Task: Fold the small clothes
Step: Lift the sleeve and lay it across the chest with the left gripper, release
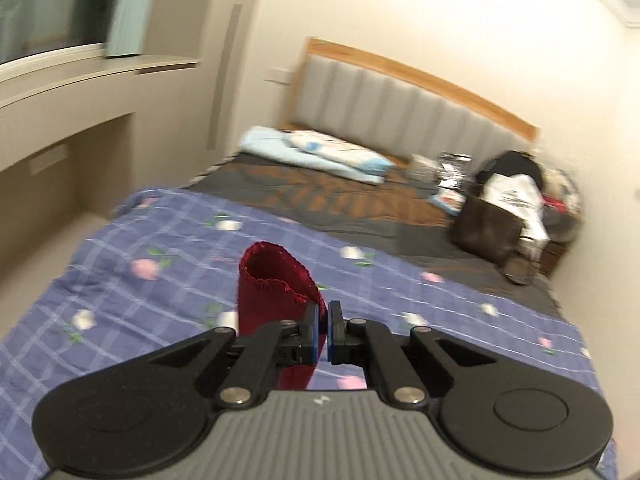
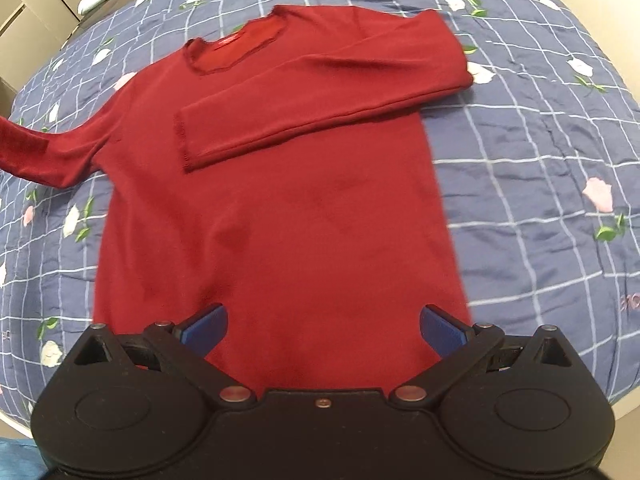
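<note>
Left gripper [image 1: 323, 330] pinched on red sleeve cuff [image 1: 276, 280], lower sleeve hidden behind fingers. Right gripper [image 2: 323, 330] spread wide over red sweater [image 2: 272, 208]; hem cut off below.

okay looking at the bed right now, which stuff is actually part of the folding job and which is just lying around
Part of the job:
- red long-sleeved top, spread on the blue floral quilt, one sleeve folded across its chest
- left hand-held gripper, shut on the other sleeve's cuff
- right hand-held gripper, open over the hem

Just lying about:
- light blue bedding by the headboard
- brown bag
- dark clothes pile
</note>
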`<state>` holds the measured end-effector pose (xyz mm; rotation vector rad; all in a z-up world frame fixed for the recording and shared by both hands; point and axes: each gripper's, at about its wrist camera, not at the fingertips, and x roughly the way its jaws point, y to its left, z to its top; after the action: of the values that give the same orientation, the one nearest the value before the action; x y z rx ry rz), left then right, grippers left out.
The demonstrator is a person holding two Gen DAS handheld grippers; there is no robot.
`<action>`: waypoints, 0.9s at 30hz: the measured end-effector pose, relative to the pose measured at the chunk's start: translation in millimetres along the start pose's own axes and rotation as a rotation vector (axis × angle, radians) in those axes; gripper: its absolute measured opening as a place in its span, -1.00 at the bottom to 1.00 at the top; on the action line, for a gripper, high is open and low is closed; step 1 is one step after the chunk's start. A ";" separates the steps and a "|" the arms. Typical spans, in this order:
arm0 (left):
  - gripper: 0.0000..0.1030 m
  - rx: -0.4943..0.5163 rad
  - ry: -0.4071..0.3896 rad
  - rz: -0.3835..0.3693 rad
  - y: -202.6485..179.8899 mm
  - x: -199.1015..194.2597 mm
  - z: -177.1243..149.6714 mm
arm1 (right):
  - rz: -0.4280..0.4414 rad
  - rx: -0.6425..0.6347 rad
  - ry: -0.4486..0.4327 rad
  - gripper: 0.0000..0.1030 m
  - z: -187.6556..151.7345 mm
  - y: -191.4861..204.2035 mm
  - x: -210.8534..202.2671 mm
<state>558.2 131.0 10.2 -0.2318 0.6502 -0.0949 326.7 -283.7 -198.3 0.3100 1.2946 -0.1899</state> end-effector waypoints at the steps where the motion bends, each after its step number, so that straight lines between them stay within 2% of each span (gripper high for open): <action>1: -0.95 0.015 0.002 -0.025 -16.4 1.0 -3.5 | 0.000 -0.007 0.002 0.99 1.4 -5.4 1.1; 6: -0.95 0.091 0.043 -0.142 -92.4 12.0 -31.7 | -0.001 -0.022 0.008 0.99 4.0 -31.0 2.6; 13: -0.95 0.258 0.144 -0.256 -195.9 35.9 -98.9 | -0.017 -0.006 0.019 0.99 -0.3 -62.6 2.1; 21: -0.95 0.413 0.279 -0.294 -280.9 66.6 -186.8 | -0.062 0.046 0.021 0.99 -16.6 -94.9 -6.1; 27: -0.94 0.480 0.357 -0.293 -299.1 80.8 -227.3 | -0.092 0.111 0.030 0.99 -28.4 -113.0 -10.0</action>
<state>479.3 -213.8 -140.0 0.1608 0.9225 -0.5765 263.1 -381.3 -209.0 0.3491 1.3321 -0.3372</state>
